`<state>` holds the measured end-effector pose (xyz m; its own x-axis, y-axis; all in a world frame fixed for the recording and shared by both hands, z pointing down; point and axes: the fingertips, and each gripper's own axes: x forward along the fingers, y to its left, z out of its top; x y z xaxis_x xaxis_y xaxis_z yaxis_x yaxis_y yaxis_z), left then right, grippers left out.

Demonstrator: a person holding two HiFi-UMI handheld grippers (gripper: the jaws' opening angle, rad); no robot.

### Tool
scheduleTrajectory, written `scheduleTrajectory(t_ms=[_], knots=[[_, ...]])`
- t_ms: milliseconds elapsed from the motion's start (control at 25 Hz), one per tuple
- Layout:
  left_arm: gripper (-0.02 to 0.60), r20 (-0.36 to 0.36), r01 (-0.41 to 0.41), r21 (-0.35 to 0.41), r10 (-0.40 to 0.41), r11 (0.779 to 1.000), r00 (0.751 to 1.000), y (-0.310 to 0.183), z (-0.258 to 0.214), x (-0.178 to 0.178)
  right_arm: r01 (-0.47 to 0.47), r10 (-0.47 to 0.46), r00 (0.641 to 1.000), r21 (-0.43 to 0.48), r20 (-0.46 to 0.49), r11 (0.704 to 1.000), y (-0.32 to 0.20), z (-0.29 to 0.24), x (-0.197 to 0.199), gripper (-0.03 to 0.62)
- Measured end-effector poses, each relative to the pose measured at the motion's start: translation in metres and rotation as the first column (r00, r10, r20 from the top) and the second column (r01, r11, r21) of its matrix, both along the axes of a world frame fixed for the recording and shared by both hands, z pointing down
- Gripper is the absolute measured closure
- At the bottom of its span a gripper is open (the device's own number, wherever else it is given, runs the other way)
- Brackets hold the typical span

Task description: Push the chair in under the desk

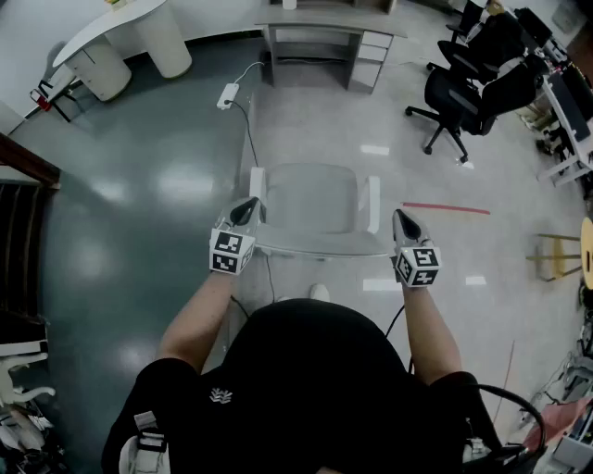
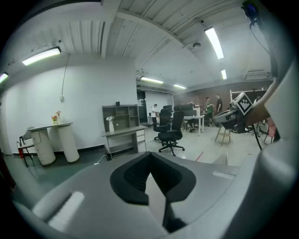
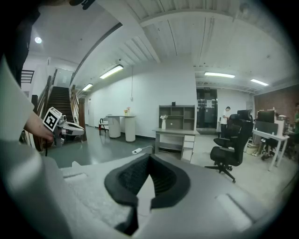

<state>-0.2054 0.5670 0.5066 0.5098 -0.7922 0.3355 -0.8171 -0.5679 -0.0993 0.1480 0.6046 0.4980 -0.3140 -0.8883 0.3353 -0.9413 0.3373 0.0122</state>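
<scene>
Seen from above: left gripper (image 1: 245,212) and right gripper (image 1: 405,223), both clenched shut and empty, flanking the chair (image 1: 315,199) just below and between the tips. Desk (image 1: 324,23) well ahead of both jaws. Seemingly lining up to push; next calls for bracing against the chair back and driving straight forward

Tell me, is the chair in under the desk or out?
Out. The chair stands well apart from the desk, with a stretch of floor between them.

Head view steeply down; both gripper views level, forward, sharing desk (image 3: 180,132)
</scene>
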Motion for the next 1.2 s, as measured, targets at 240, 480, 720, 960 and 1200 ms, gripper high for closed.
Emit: scheduleTrajectory(t_ms=[240,480,720,960,1200], knots=[[0.574,0.031,-0.030,-0.017,0.030,0.999,0.999,0.008,0.015,0.006,0.000,0.000,1.000,-0.019,-0.002,1.000,0.006,0.011,0.005,0.594],[0.548,0.184,-0.201,-0.087,0.214,0.976,0.959,0.039,0.056,0.022,0.223,-0.230,0.971,-0.106,-0.064,0.969,0.027,0.042,-0.019,0.592],[0.345,0.430,-0.429,-0.243,0.493,0.870,0.757,0.081,0.125,0.048,0.484,-0.577,0.788,-0.364,-0.213,0.796,0.068,0.119,-0.050,0.379],[0.393,0.435,-0.510,-0.354,0.620,0.784,0.653,0.085,0.133,0.063,0.587,-0.769,0.565,-0.509,-0.299,0.629,0.085,0.168,-0.062,0.379],[0.342,0.411,-0.567,-0.478,0.741,0.671,0.530,0.099,0.136,0.073,0.618,-0.821,0.486,-0.546,-0.300,0.566,0.086,0.193,-0.057,0.379]])
